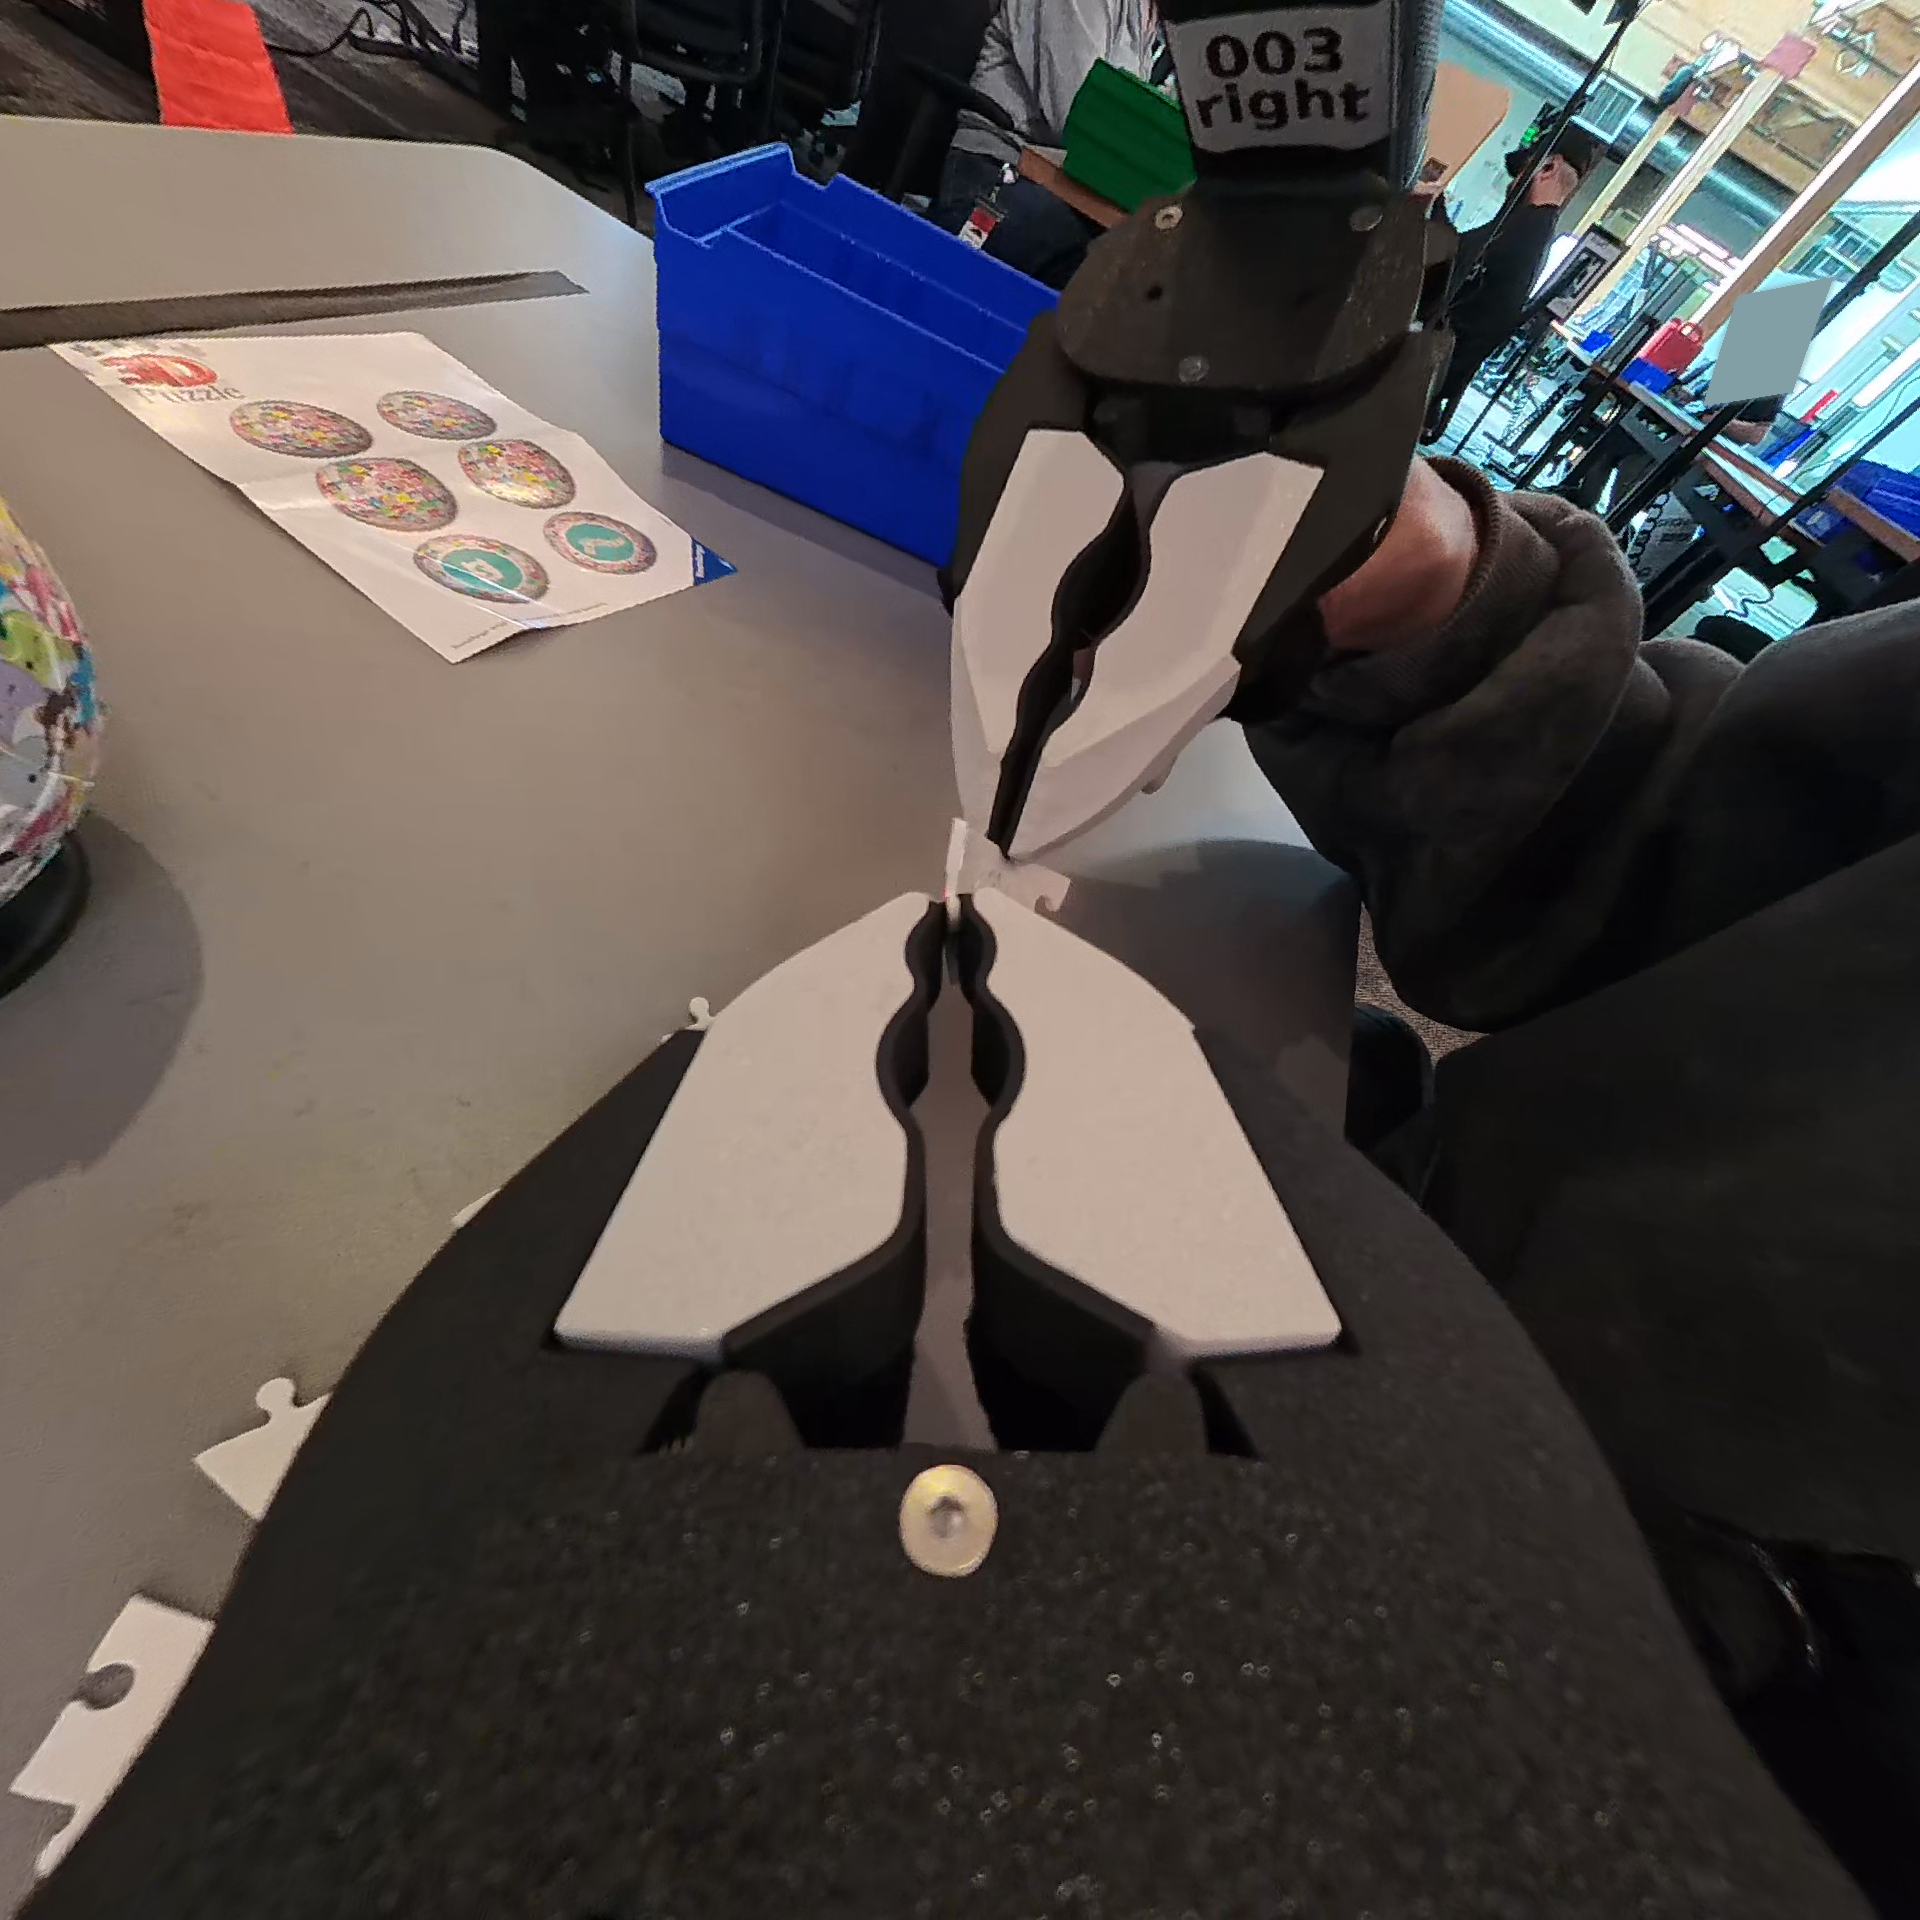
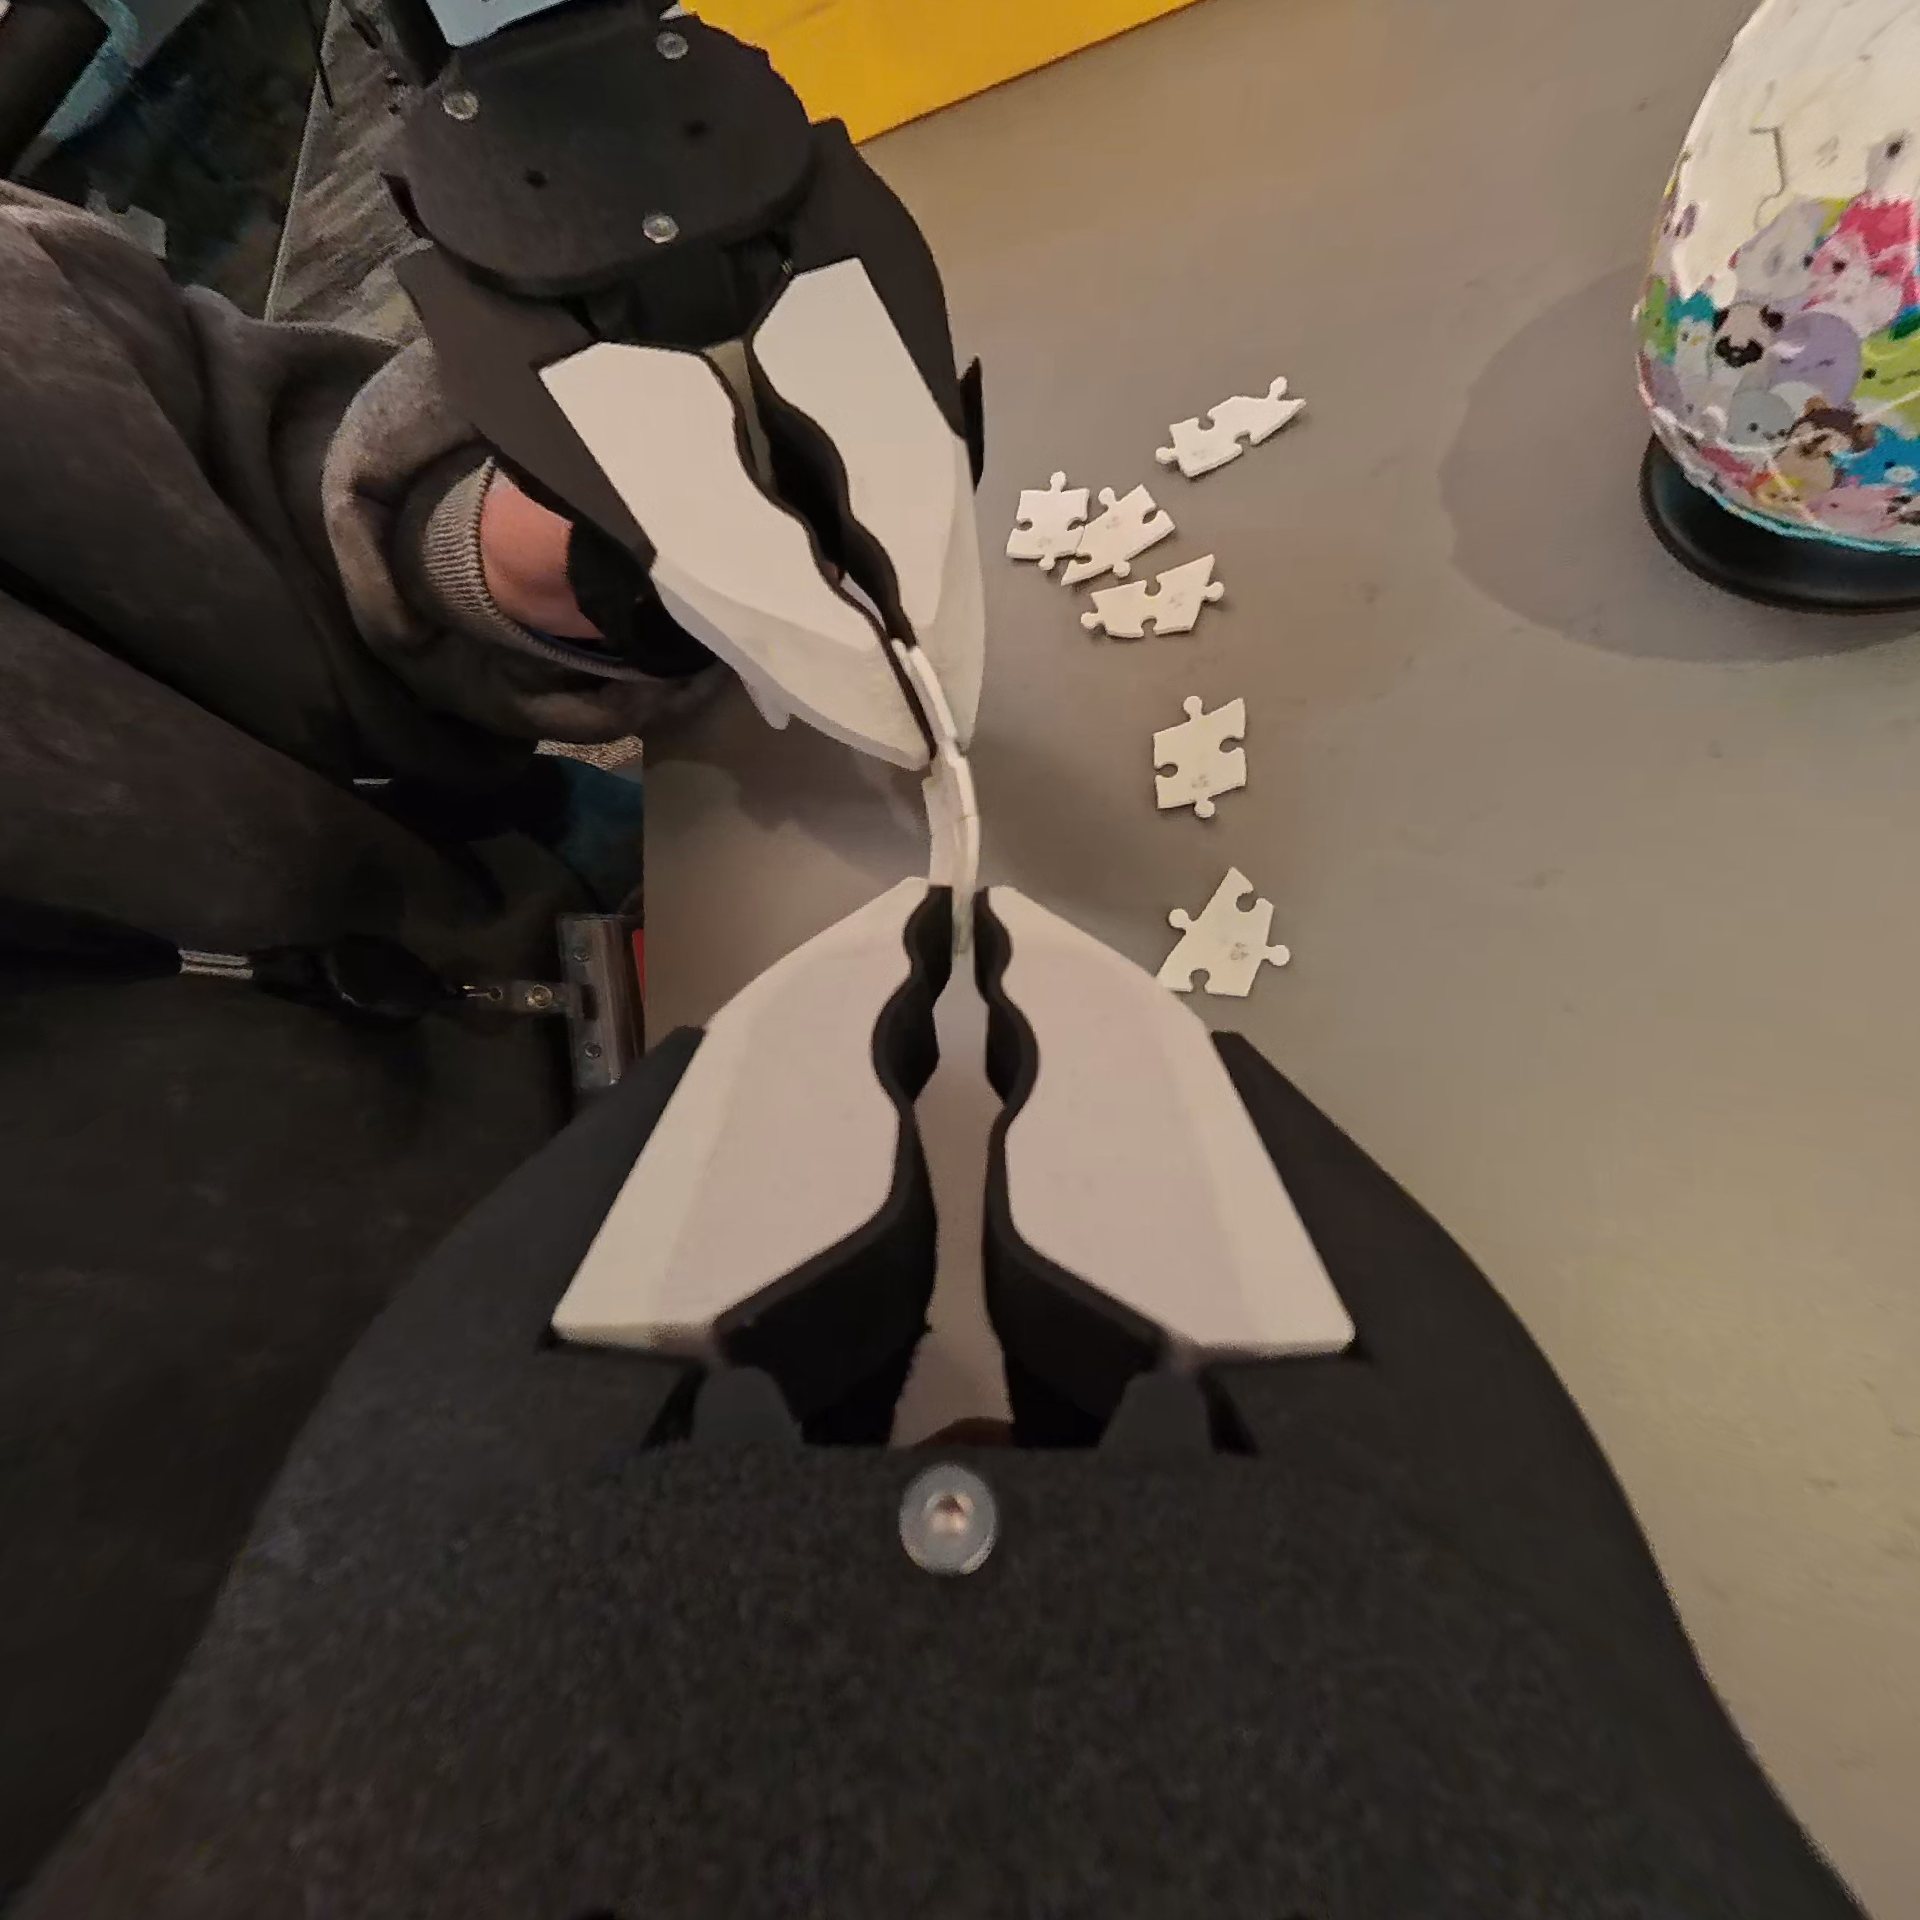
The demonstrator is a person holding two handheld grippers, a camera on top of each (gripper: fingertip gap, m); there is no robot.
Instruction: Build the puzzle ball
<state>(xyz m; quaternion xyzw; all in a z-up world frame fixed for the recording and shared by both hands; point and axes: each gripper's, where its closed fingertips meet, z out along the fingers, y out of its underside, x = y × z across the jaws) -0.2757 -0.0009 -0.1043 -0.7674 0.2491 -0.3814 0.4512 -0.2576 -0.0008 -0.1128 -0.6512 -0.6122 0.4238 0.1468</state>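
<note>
My left gripper point(image 1: 951, 914) and right gripper point(image 2: 961, 914) meet tip to tip above the grey table point(image 1: 520, 831). Each is shut on one end of a short curved strip of joined white puzzle pieces point(image 2: 954, 821), seen edge-on. In the left wrist view the right gripper point(image 1: 1003, 847) comes down from above, and the pieces point(image 1: 1039, 891) show between the tips. In the right wrist view the left gripper point(image 2: 930, 717) comes in from the upper left. The partly built colourful puzzle ball point(image 2: 1808, 343) stands on a black base point(image 2: 1745, 561) at the far right, and at the left edge in the left wrist view point(image 1: 31, 707).
Several loose white pieces point(image 2: 1200, 753) lie face down between the grippers and the ball. A blue bin point(image 1: 831, 343) and a printed instruction sheet point(image 1: 395, 478) are farther back. A yellow object point(image 2: 935, 52) lies at the far edge. The person's dark sleeves point(image 1: 1558, 779) hang over the table edge. The tips of both grippers are at nearly the same place. Left tips and right tips are each some 15 cm from the partly built colourful puzzle ball point(image 2: 1808, 343). It is some 20 cm from my left tips to the black base point(image 2: 1745, 561).
</note>
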